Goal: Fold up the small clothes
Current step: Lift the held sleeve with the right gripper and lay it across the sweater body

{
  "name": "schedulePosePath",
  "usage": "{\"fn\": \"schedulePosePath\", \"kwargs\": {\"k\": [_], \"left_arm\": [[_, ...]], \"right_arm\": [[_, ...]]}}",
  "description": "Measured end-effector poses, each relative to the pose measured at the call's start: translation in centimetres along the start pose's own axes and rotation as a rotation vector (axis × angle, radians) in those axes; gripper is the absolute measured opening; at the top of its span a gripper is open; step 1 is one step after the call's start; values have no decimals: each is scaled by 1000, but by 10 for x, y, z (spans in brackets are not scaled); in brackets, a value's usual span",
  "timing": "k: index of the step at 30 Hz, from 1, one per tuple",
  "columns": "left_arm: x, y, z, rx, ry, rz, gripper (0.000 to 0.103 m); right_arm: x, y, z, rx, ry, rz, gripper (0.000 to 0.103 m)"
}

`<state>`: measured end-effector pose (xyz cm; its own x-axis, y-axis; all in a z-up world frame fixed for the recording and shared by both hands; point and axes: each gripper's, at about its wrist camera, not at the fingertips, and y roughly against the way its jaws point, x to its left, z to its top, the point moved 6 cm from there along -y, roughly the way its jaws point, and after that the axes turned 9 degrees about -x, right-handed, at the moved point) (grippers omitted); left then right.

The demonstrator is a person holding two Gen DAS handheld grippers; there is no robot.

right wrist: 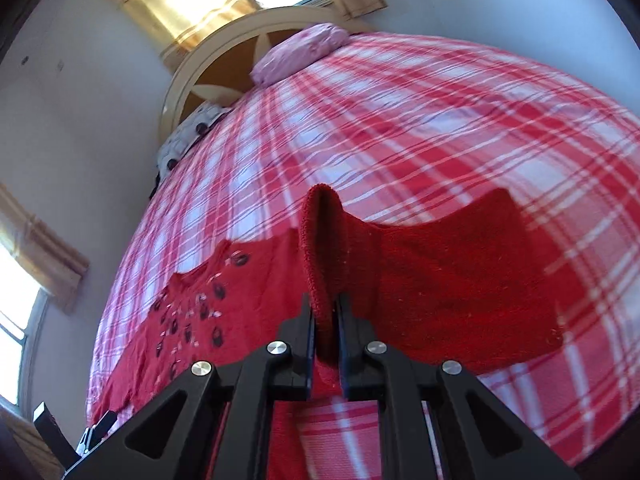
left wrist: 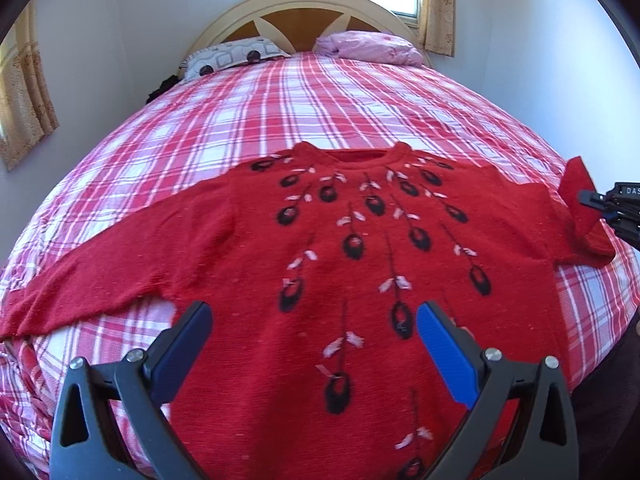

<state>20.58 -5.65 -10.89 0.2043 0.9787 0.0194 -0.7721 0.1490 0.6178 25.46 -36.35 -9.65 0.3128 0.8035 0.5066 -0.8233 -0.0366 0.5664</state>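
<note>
- Red knit sweater lies face up on the plaid bed; black buds with pale leaves fan down from the neckline.
- One sleeve lies out flat.
- Right tool clamped on the other sleeve, which is lifted.
- Left tool open above the hem, holding nothing.

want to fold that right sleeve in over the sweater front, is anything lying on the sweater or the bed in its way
Nothing visible does. The right gripper is shut on the sleeve, and the sweater front lies flat and bare on the plaid bedspread. The left gripper hovers open above the lower hem, touching nothing.
</note>
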Motion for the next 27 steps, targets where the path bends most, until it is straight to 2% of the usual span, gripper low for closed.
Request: {"fn": "schedulePosePath", "kwargs": {"k": [14, 27], "left_arm": [[37, -6, -14, 34, 58, 46, 103], [78, -7, -18, 33, 114, 105, 103]], "right_arm": [[111, -47, -52, 68, 103, 136, 9], [191, -82, -96, 158, 175, 232, 9]]}}
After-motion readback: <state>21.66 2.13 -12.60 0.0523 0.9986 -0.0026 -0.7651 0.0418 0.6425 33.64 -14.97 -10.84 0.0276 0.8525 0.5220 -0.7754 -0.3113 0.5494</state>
